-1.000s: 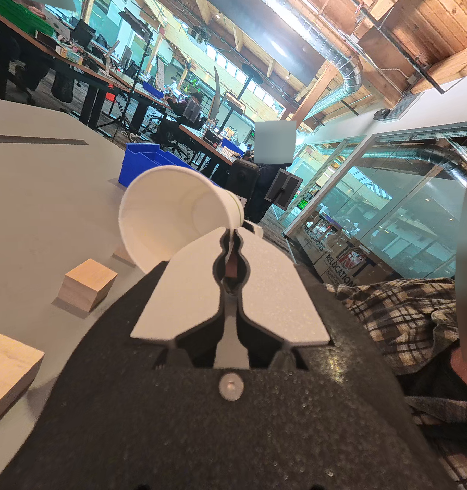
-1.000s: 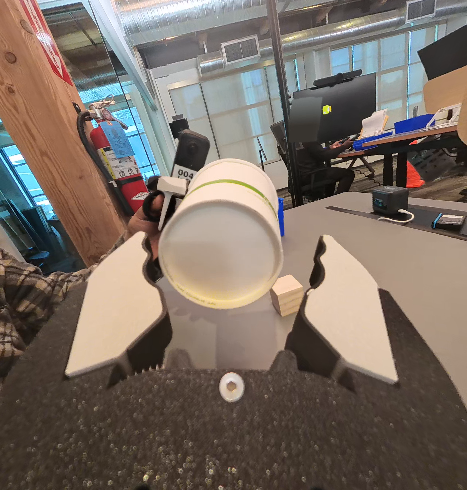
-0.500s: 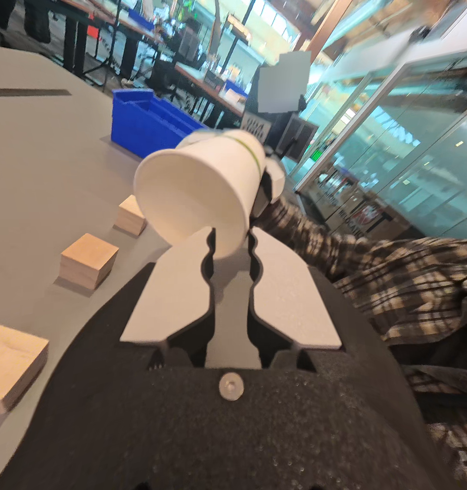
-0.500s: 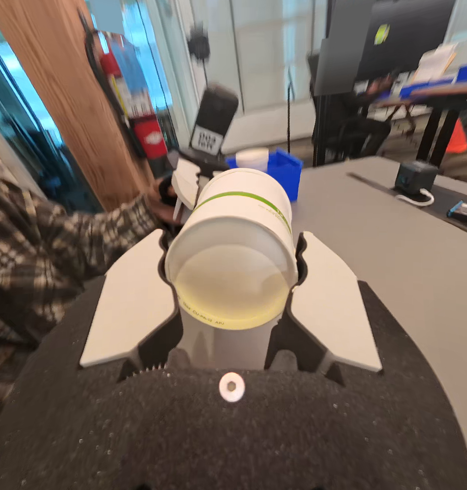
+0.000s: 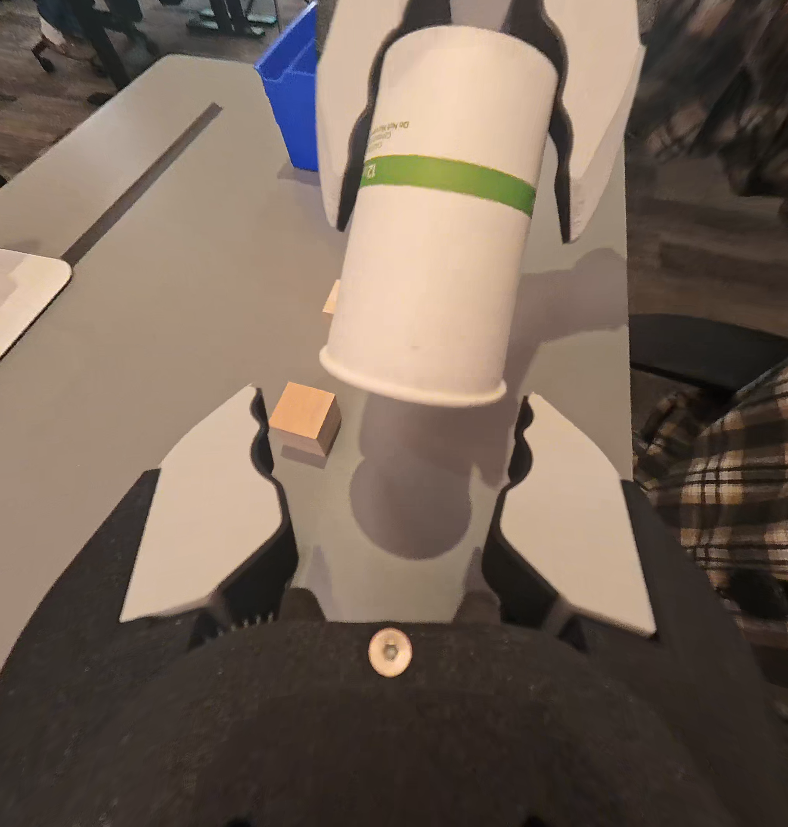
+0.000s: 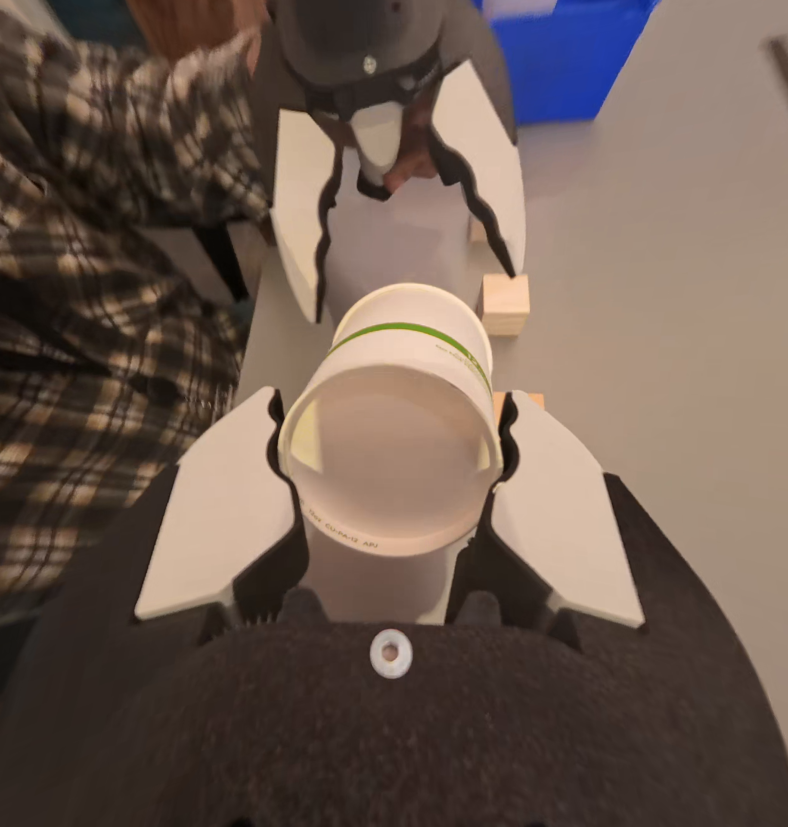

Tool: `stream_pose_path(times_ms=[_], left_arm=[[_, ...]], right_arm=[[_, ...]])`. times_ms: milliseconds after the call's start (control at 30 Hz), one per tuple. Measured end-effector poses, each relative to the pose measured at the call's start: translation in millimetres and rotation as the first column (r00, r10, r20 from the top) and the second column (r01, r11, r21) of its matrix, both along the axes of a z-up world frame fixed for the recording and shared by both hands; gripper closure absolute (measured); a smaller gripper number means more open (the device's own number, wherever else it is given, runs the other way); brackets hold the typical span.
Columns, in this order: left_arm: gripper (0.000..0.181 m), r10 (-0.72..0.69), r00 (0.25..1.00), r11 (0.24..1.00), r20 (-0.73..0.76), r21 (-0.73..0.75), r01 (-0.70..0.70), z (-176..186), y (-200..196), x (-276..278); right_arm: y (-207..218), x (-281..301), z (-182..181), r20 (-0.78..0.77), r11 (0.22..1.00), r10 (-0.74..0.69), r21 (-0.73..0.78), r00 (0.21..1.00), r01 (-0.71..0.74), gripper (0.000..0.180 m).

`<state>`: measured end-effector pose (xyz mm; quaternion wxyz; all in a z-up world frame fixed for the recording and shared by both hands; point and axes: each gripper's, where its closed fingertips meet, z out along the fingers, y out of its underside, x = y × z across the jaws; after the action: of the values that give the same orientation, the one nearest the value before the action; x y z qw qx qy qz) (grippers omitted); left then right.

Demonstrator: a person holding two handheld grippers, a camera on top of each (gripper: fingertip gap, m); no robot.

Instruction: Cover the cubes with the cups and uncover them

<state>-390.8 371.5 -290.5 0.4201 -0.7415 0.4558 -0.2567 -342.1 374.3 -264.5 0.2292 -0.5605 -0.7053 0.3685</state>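
A white paper cup with a green band (image 6: pixel 396 447) sits between the fingers of my right gripper (image 6: pixel 390 398), which is shut on its base end. In the left wrist view the cup (image 5: pixel 432 277) hangs mouth-down, tilted, above the grey table (image 5: pixel 159 313), held by the right gripper (image 5: pixel 452 232). My left gripper (image 5: pixel 390 398) is open and empty just below the cup's rim; it also shows in the right wrist view (image 6: pixel 412 295). A wooden cube (image 5: pixel 305 423) lies by its left fingertip. A second cube (image 5: pixel 332 302) is partly hidden behind the cup. Cubes (image 6: pixel 504 304) (image 6: pixel 519 398) lie to the cup's right.
A blue bin (image 5: pixel 289 89) stands at the table's far end and also shows in the right wrist view (image 6: pixel 562 58). A white flat object (image 5: pixel 16 291) lies at the left. A person's plaid sleeve (image 6: pixel 92 268) is beside the table edge. A dark slot (image 5: pixel 150 179) runs along the table.
My left gripper let go of the cup's rim and opened wide. My right gripper closed on the cup's base. Both grippers tipped down toward the table, turning the cup mouth-down.
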Motion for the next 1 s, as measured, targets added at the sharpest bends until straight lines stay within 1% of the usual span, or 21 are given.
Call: stream_pose_path(times_ms=[167, 367, 500, 667, 767, 1000], left_arm=[[0.073, -0.031, 0.999, 0.997, 0.016, -0.065, 0.032, -6, -2, 14], [0.075, -0.043, 0.996, 0.993, -0.074, -0.109, 0.035, -30, -2, 21], [0.081, -0.061, 0.996, 0.991, -0.061, -0.126, 0.053, -32, -4, 25], [0.085, -0.075, 0.995, 0.989, -0.072, -0.130, 0.065, -33, -8, 25], [0.088, -0.076, 0.996, 0.989, -0.052, -0.131, 0.068, -28, -9, 24], [0.089, -0.084, 0.996, 0.988, -0.036, -0.134, 0.078, -24, -12, 24]], right_arm=[[0, -10, -7, 0.125, 0.998, 0.057, 0.029, 0.990, -0.061, 0.088], [-10, -27, -8, 0.218, 0.988, 0.139, 0.037, 0.966, -0.150, 0.088], [-15, -34, -12, 0.288, 0.978, 0.180, 0.050, 0.941, -0.202, 0.088], [-18, -38, -15, 0.323, 0.973, 0.205, 0.034, 0.924, -0.228, 0.088], [-20, -40, -17, 0.331, 0.969, 0.219, 0.034, 0.918, -0.243, 0.088], [-24, -43, -18, 0.348, 0.962, 0.243, 0.034, 0.906, -0.271, 0.088]])
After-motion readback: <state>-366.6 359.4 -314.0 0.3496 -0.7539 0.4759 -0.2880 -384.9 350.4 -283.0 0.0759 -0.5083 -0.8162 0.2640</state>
